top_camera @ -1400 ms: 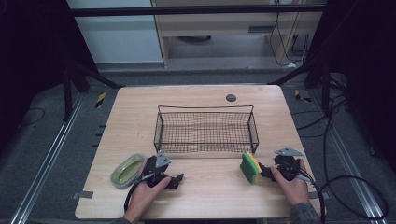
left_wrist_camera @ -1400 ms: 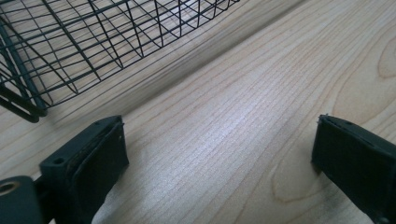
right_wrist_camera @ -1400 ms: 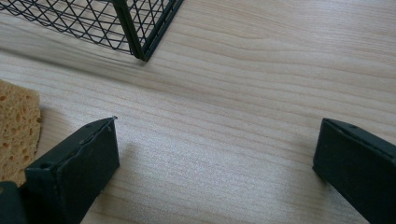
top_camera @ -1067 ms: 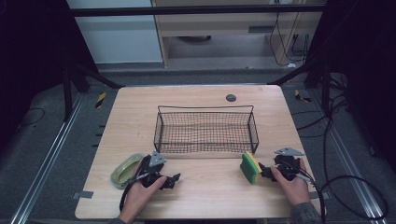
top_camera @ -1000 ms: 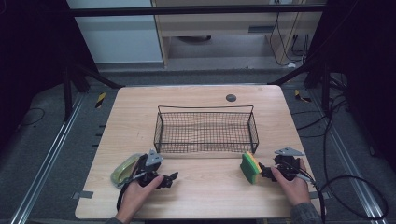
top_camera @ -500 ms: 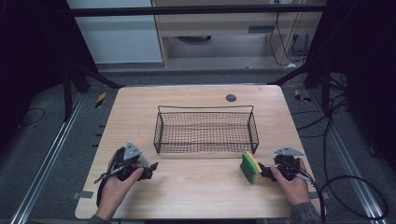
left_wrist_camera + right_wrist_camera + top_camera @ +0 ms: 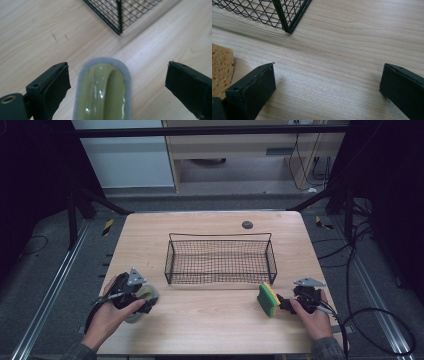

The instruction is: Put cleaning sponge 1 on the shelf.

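black two-jaw grippers (image 7: 145, 304) (image 7: 281, 303), grey three-cornered plates on top, black trailing cables; sleeves seemingly grey-green.

We are looking down and forward from above the table (image 7: 210, 320) in the high view. Each gripper view is sitting close over the wood, facing the wire basket (image 7: 220, 257), whose corner both are sharing (image 7: 119, 23) (image 7: 287, 21).

Green pad (image 7: 103, 92) cut by bottom edge; sponge (image 7: 220, 67) by left edge.
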`<state>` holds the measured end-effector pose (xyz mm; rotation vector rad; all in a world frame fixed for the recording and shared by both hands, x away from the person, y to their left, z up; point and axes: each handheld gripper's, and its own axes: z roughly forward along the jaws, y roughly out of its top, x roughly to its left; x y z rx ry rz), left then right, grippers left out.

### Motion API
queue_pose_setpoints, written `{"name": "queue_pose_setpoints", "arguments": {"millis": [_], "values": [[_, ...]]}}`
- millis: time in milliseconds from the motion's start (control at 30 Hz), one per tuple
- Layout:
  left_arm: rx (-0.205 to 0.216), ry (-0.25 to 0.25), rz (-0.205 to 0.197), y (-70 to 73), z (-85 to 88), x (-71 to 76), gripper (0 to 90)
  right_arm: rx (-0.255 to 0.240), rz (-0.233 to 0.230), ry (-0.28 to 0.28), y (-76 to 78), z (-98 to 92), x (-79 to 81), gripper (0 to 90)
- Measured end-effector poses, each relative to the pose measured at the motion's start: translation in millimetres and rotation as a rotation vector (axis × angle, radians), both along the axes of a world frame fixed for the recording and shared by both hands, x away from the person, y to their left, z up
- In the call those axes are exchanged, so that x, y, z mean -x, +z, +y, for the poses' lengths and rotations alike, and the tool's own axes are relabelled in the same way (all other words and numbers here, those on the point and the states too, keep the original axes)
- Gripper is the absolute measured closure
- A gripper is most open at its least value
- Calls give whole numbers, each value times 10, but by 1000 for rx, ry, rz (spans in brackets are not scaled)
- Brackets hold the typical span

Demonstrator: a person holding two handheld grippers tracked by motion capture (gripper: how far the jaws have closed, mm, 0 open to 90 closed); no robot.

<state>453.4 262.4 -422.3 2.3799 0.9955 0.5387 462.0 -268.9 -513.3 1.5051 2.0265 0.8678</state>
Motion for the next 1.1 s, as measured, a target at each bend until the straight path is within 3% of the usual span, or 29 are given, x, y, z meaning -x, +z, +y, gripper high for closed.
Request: {"name": "queue_pose_setpoints", "arguments": {"millis": [100,300,433,600,767,833,1100], "values": [[-20,-15,16,26,2,29,45,0,0,0,0,0,0,5],[-60,3,54,88,112,-66,49,1,-1,-3,0,2,2,5],[-91,1,126,75,218,-170,47,1,-1,-3,0,2,3,5],[-98,22,152,109,265,-228,62,1,-1,-3,0,2,3,5],[-110,14,184,137,276,-272,134,1,-1,-4,0,2,3,5],[-124,8,199,137,273,-285,207,0,0,-5,0,3,4,5],[-194,-14,334,61,267,-410,299,1,-1,-4,0,2,3,5]]}}
